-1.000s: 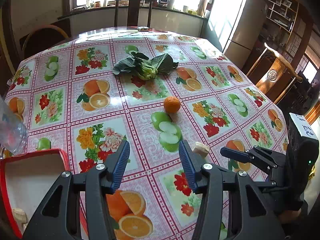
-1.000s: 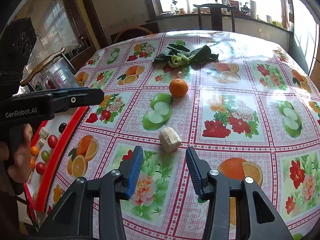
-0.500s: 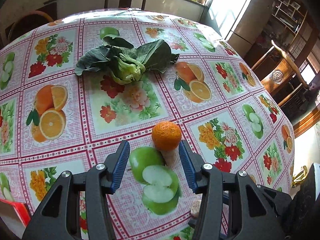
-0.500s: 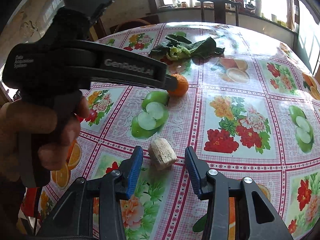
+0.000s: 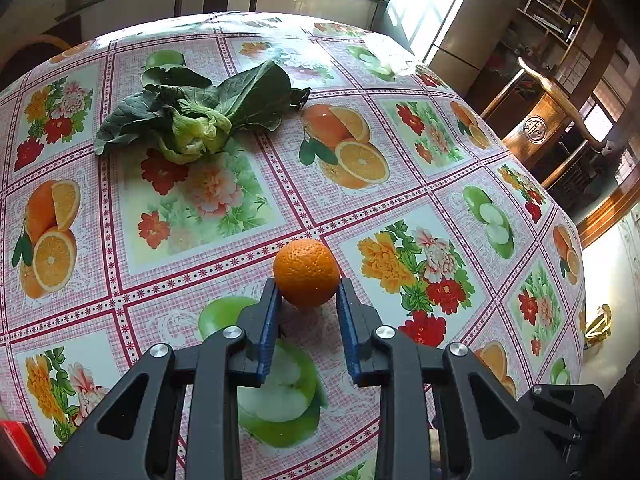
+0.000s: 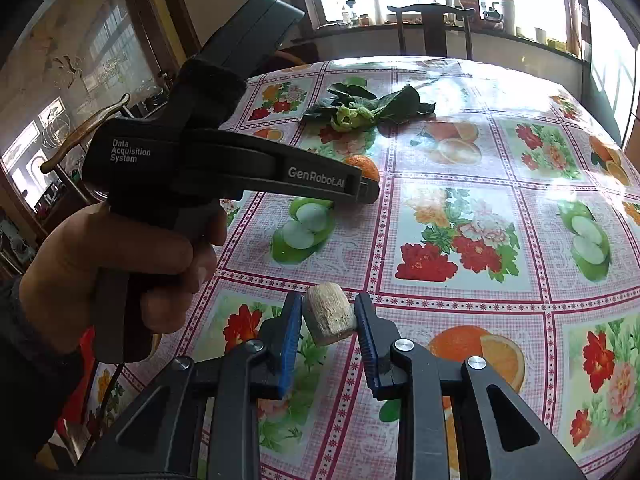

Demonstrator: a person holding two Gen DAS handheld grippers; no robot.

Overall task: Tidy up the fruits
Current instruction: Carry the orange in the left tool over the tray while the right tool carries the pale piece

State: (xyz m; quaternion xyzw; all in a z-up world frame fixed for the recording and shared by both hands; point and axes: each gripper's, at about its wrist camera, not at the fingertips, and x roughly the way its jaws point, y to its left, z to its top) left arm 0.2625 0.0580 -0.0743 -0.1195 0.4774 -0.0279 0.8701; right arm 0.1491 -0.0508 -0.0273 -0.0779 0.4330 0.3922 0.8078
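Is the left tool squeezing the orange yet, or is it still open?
Open. The left tool has a finger on each side of the orange, which sits on the tablecloth; whether they touch, I cannot tell.

Orange fruit [image 5: 307,272]; pink-checked floral tablecloth [image 5: 208,216]; blue-padded gripper [image 5: 308,300]

The left wrist view sits low over the worktop [image 5: 400,128], looking forward along the left claw [image 5: 307,294] toward the far windows, very near the orange [image 5: 306,272] at the fingertips. The right wrist view looks along the right claw [image 6: 329,314] from farther back and to the right, facing the same windowed wall, close to a pale stub [image 6: 329,314] between its fingers. Both views share the orange [image 6: 365,166], the leafy greens [image 5: 192,120] [image 6: 360,110] beyond it and the printed green apple. The right view also takes in the left claw [image 6: 370,186] from its side.
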